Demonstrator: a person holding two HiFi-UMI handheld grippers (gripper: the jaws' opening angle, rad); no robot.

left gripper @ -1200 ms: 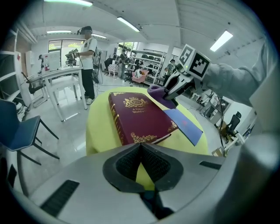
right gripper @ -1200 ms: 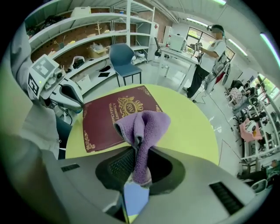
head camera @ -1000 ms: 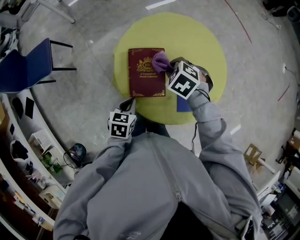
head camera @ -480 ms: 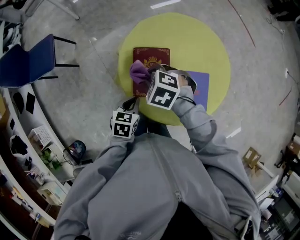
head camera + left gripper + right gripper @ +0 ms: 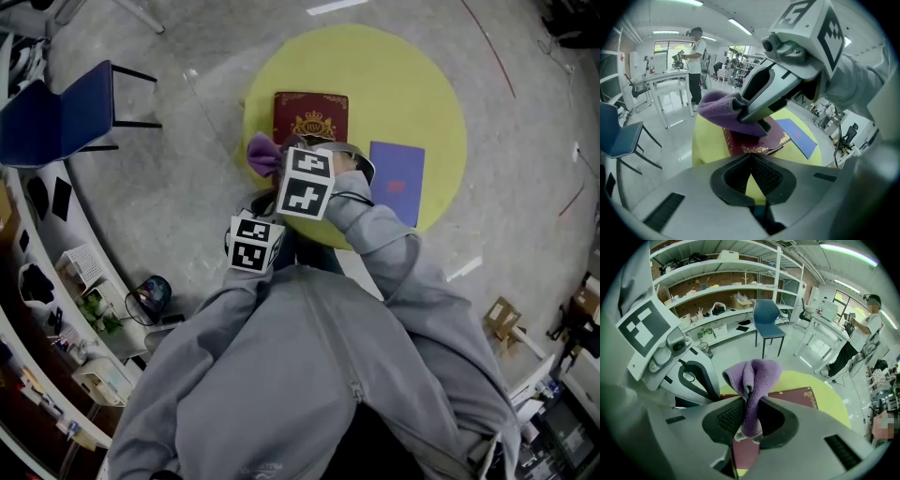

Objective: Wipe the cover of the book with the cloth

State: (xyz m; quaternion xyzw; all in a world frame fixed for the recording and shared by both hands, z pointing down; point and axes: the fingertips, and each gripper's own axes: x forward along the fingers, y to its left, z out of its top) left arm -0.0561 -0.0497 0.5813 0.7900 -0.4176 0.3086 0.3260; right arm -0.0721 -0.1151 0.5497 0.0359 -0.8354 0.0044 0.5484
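While right gripper (image 5: 749, 417) jaws pinch purple cloth (image 5: 755, 376) at book (image 5: 793, 397) edge, left gripper (image 5: 751, 161) jaws together, empty

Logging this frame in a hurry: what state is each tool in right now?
Left tool: closed, holding nothing.
Right tool: closed on the purple cloth.
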